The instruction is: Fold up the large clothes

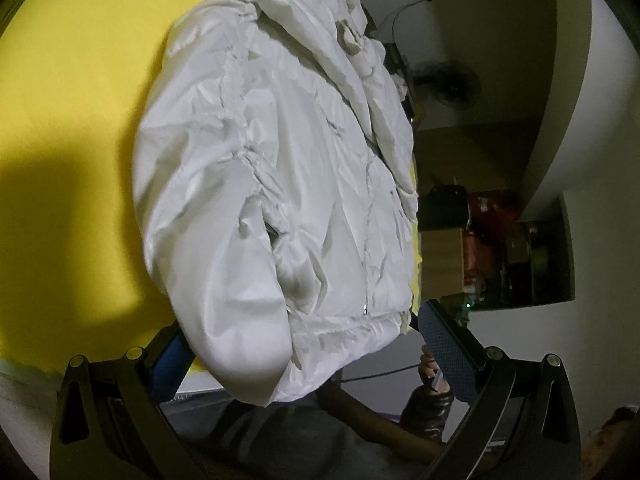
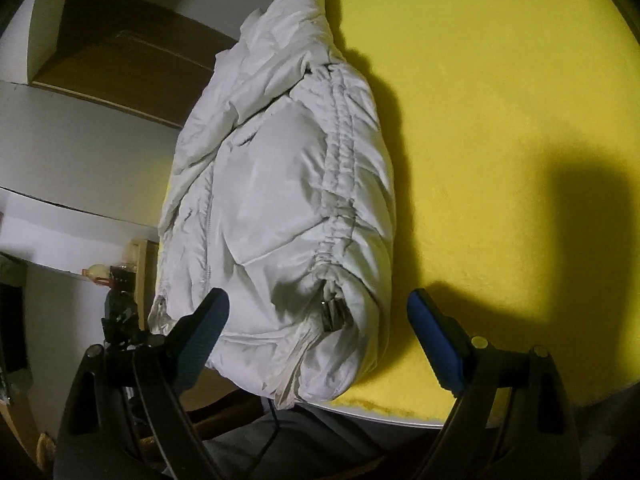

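A white puffy jacket (image 1: 280, 168) lies folded in a long bundle on the yellow table cover (image 1: 72, 120); a sleeve end hangs over the near edge. My left gripper (image 1: 304, 344) is open, its blue pads either side of the jacket's hem, the left pad (image 1: 172, 364) partly hidden behind the sleeve. In the right wrist view the jacket (image 2: 280, 200) lies along the left edge of the yellow cover (image 2: 500, 120). My right gripper (image 2: 316, 320) is open, its jaws astride the jacket's near end without closing on it.
The table's near edge (image 2: 400, 412) runs below the jacket. A person's gloved hand (image 1: 430, 392) shows beyond the left gripper's right pad. A shelf with boxes and dark items (image 1: 500, 248) and a fan (image 1: 448, 84) stand beside the table.
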A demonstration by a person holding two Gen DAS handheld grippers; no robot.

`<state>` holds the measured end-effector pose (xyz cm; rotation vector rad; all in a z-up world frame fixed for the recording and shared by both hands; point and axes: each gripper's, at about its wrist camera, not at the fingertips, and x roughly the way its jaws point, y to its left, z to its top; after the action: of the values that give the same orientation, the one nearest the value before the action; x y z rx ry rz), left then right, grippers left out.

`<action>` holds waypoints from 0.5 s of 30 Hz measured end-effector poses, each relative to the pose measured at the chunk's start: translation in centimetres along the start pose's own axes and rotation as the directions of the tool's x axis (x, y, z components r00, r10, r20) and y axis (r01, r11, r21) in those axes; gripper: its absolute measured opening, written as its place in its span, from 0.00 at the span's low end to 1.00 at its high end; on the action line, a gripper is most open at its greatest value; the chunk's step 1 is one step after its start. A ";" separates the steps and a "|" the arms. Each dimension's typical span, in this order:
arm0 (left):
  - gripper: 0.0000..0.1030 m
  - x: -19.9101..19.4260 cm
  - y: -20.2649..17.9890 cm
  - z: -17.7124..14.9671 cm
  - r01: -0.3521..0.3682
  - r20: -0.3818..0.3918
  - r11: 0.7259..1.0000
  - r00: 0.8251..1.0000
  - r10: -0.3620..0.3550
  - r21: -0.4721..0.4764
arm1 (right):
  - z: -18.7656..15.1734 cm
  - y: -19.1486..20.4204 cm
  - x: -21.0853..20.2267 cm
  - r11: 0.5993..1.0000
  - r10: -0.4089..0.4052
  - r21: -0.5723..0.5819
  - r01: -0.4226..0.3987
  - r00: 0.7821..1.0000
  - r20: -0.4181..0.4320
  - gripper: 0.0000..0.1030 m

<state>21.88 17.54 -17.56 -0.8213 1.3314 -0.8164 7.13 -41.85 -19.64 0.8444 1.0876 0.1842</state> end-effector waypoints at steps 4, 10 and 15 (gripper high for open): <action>1.00 0.5 -0.6 0.0 -0.022 -0.017 1.000 1.000 0.022 0.013 | -0.3 0.1 0.5 1.000 -0.005 -0.010 0.005 1.000 -0.023 0.87; 1.00 1.5 -0.1 0.3 -0.037 -0.044 0.999 0.998 0.037 -0.007 | -0.2 -0.5 0.8 0.999 -0.026 0.021 0.026 0.999 -0.027 0.66; 0.97 2.0 0.4 0.2 -0.062 -0.047 0.998 0.997 0.060 -0.023 | -0.4 -0.3 1.1 0.999 -0.053 0.007 0.053 0.998 -0.029 0.60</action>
<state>22.23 16.03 -18.86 -0.7813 1.4031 -0.7763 7.24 -41.30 -20.66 0.8210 1.1374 0.1484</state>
